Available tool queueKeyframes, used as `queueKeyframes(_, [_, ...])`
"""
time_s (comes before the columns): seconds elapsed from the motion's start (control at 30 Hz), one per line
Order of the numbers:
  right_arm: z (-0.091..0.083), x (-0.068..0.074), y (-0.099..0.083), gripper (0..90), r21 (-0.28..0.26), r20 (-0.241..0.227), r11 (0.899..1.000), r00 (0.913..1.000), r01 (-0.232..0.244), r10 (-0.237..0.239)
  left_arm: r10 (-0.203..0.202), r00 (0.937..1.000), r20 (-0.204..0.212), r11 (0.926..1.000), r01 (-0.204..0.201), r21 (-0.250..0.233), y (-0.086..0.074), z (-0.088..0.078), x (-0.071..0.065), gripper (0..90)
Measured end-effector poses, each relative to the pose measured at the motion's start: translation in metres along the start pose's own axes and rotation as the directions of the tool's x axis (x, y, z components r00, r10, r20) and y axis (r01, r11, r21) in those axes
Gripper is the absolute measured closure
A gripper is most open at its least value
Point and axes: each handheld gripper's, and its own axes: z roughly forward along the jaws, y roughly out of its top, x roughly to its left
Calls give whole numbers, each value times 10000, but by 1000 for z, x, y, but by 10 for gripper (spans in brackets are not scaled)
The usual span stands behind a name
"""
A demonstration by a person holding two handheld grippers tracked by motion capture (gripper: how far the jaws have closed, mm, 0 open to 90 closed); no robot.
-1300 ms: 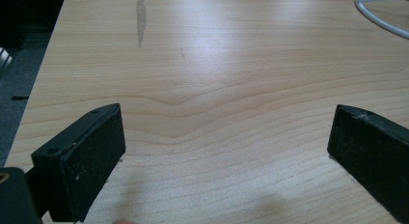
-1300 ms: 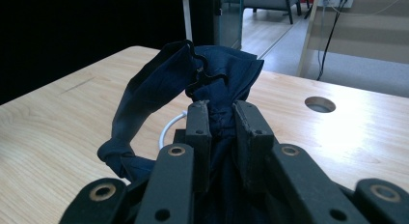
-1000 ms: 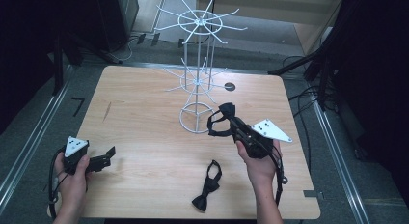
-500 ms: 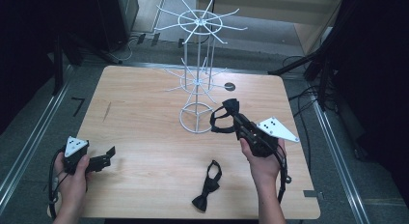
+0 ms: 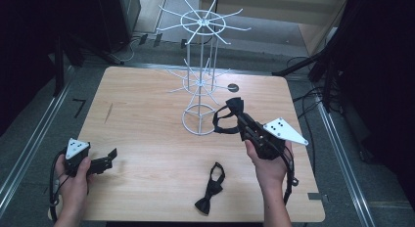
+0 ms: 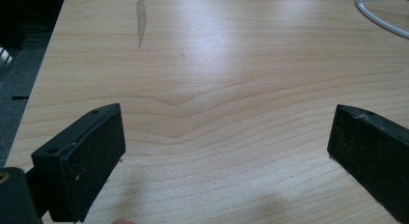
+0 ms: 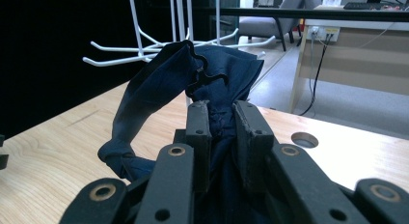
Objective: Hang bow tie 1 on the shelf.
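Note:
My right gripper (image 5: 238, 113) is shut on a dark blue bow tie (image 5: 227, 115), held above the table just right of the white wire rack (image 5: 200, 81). In the right gripper view the bow tie (image 7: 202, 84) is pinched between the jaws, its strap looping down to the left, with the rack's hooks (image 7: 144, 52) right behind it. A second black bow tie (image 5: 211, 187) lies flat near the table's front edge. My left gripper (image 5: 111, 157) rests open at the front left over bare wood (image 6: 217, 103), with nothing between its jaws.
The rack's round base ring (image 5: 199, 119) stands on the wooden table (image 5: 142, 119) at mid-back. A small round hole (image 5: 233, 86) lies in the tabletop behind the rack. Metal rails run along both table sides, and cables trail on the floor at right.
My right gripper has drifted slightly with the bow tie near the rack. The left hand has not moved.

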Motion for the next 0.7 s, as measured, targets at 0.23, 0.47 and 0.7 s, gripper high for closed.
queueKeyframes(0.23, [1,4,7,783,-55,-90,10000,9999,80,-81,2,10000,15,10000,-2,9,0,0,0,1])
queueKeyframes(0.47, [7,7,11,782,-60,-168,9999,9998,112,-113,-21,10000,36,10000,21,31,0,0,0,1])
queueKeyframes(0.7, [13,9,14,782,-67,-222,9999,9997,91,-92,-46,10000,35,10000,46,31,0,0,0,1])
